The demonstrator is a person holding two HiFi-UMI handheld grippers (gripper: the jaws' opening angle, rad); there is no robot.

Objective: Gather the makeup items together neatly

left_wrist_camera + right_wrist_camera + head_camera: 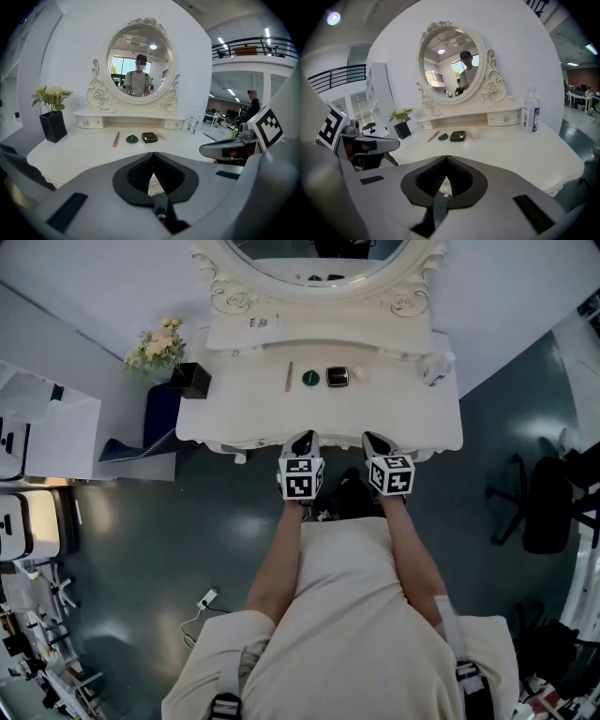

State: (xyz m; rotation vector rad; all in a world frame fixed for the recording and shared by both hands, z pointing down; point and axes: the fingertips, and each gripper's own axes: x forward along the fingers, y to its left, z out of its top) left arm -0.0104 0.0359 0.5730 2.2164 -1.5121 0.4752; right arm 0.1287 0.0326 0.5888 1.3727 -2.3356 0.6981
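- A white dressing table with an oval mirror at its back fills the top of the head view; a person stands at its front edge.
- Far left on the table, pale flowers stand in a black square pot.
- A thin pink pencil lies near the back shelf and starts a short row of makeup items.
- The left gripper hovers over the front edge of the table. Its jaws are closed together with nothing between them, and it is well apart from the row.
- Just right of the pencil sits a small round green lid.
- Next comes a dark square compact, close beside the lid.
- A pale round puff ends the row, just beside the compact.
- The right gripper is level with the left one at the front edge, its jaws also pressed together and empty.
- Far right, a clear plastic bottle stands upright near the back corner, apart from the row.
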